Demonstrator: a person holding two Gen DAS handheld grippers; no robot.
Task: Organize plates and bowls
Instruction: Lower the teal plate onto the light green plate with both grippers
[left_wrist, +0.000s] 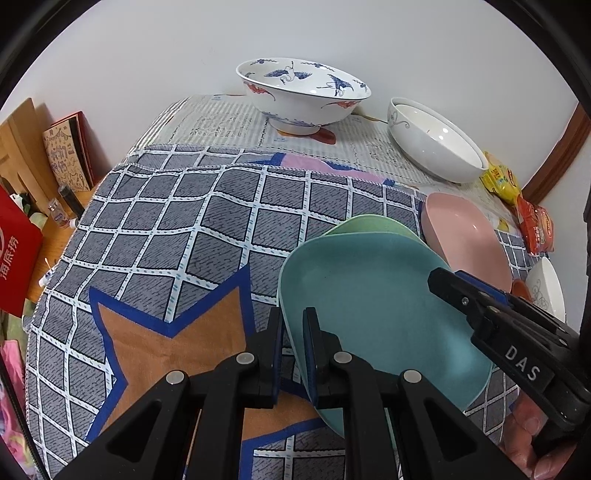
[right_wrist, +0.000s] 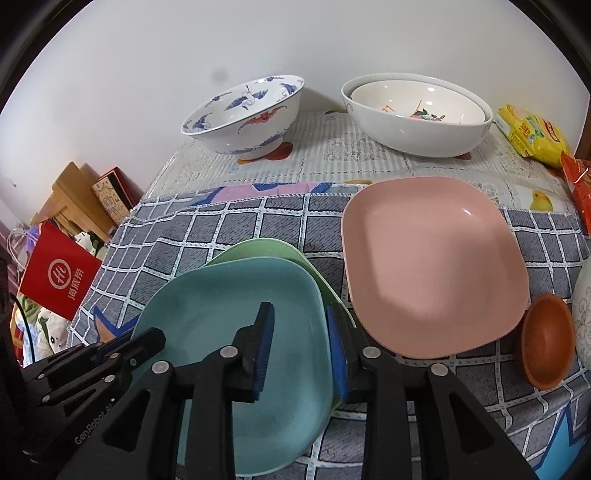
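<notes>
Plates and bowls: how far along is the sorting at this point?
Done: the teal plate sits on the green plate, and a smaller bowl nests in the white bowl. In hand: the left gripper pinches the teal plate's rim; the right gripper straddles its opposite edge, jaws apart. Left: the pink plate, crane bowl and brown dish stand alone.

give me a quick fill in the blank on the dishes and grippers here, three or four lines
1. The teal plate lies on top of a light ____ plate.
2. The left gripper is shut on the rim of the ____ plate.
3. The right gripper stands ____, its pads off the teal plate's rim.
4. A smaller bowl sits nested inside the plain ____ bowl.

Missing words: green; teal; open; white
</notes>
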